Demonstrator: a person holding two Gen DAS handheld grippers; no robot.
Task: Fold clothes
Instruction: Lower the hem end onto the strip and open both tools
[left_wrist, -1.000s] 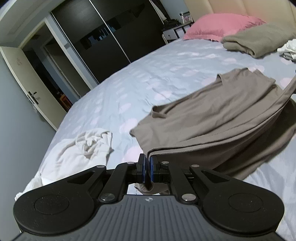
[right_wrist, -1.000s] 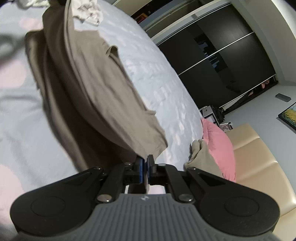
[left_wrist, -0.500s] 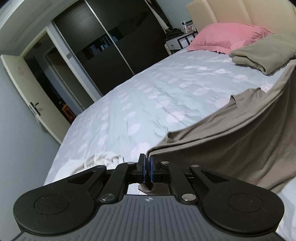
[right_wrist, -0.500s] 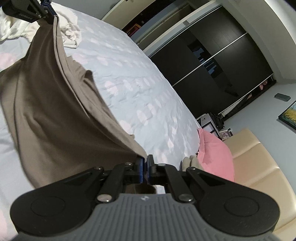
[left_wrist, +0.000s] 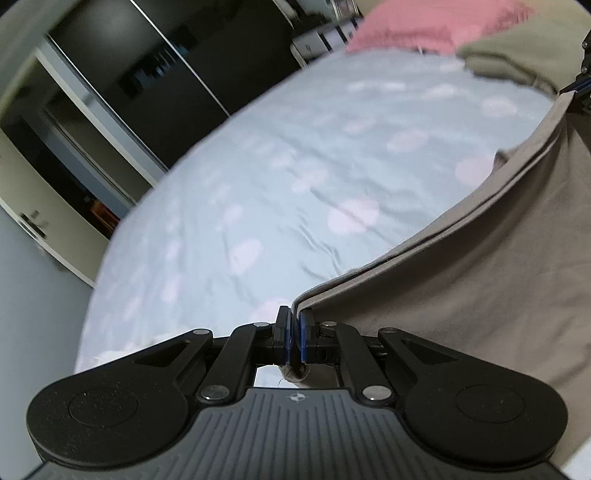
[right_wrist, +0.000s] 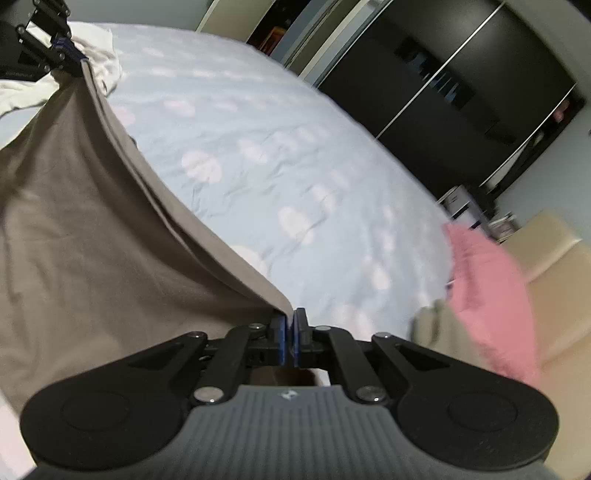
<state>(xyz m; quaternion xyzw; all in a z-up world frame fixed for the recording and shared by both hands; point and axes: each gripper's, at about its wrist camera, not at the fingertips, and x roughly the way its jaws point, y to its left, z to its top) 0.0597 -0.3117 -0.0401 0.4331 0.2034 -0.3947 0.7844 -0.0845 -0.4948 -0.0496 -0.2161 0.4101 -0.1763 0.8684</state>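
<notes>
A taupe-brown garment (left_wrist: 480, 266) hangs stretched between my two grippers above the bed; it also shows in the right wrist view (right_wrist: 85, 229). My left gripper (left_wrist: 294, 319) is shut on one corner of its top edge. My right gripper (right_wrist: 290, 321) is shut on the other corner. Each gripper shows at the far end of the taut edge in the other's view: the right one (left_wrist: 578, 86), the left one (right_wrist: 70, 59). The cloth's lower part is hidden below the frames.
The bed (left_wrist: 295, 158) has a light blue sheet with pale blotches. A pink pillow (right_wrist: 491, 295) and a folded olive garment (left_wrist: 517, 59) lie near the beige headboard (right_wrist: 554, 266). A white crumpled garment (right_wrist: 99, 59) lies at the foot. Dark wardrobe doors (right_wrist: 443, 81) stand beyond.
Both grippers have lifted the brown garment off the bed and pulled its top edge taut between them; it now hangs like a sheet instead of lying partly on the mattress.
</notes>
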